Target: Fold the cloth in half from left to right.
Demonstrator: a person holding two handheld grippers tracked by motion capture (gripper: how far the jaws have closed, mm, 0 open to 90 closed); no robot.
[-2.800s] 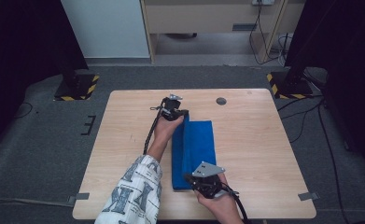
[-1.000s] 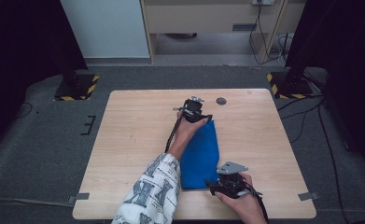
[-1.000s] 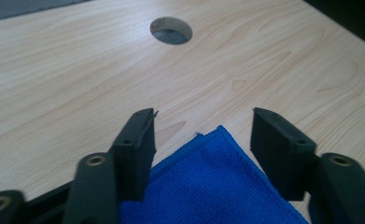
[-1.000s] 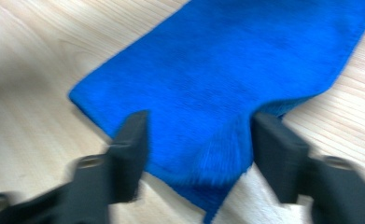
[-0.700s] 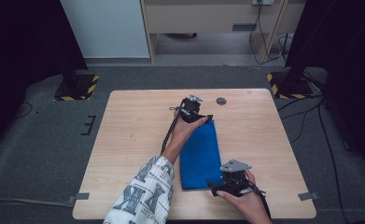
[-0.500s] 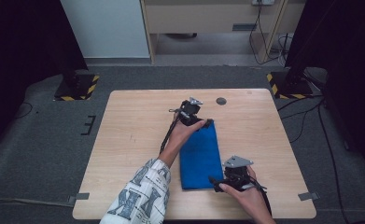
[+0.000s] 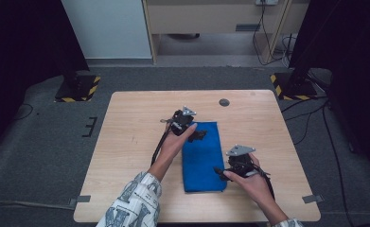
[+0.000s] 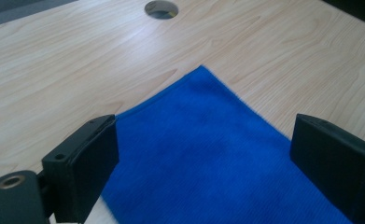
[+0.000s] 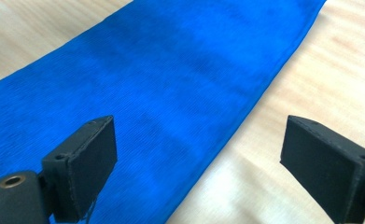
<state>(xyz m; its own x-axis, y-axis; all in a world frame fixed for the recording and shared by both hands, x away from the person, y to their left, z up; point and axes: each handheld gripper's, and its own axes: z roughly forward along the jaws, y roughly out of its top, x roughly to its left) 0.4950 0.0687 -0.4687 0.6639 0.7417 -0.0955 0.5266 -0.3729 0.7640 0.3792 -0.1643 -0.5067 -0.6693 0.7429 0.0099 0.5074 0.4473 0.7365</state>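
A pale wood surface (image 7: 140, 156) stands on grey carpet, with dark curtains at both sides, a white panel and a wooden cabinet behind it, and yellow-black striped stand feet at the far corners. A round hole (image 7: 224, 102) sits near the surface's far edge. In the high view a blue cloth (image 7: 201, 158) lies flat, folded into a long strip, right of the surface's middle and running from far to near. The left tool (image 7: 198, 136) hovers at the cloth's far left corner, the right tool (image 7: 219, 171) at its near right edge; a patterned sleeve (image 7: 135, 205) comes in from below.

The left gripper view adds close detail: the cloth's far corner (image 8: 203, 72) points toward the hole (image 8: 161, 8), and the left tool (image 8: 203, 172) has its jaws wide apart, just opened, with the cloth under them and not gripped.

The right gripper view shows the cloth's ribbed weave (image 9: 147, 84) and its long edge crossing the bare wood (image 9: 339, 74). The right tool (image 9: 196, 165) is likewise spread wide, just opened, straddling that edge without holding it.
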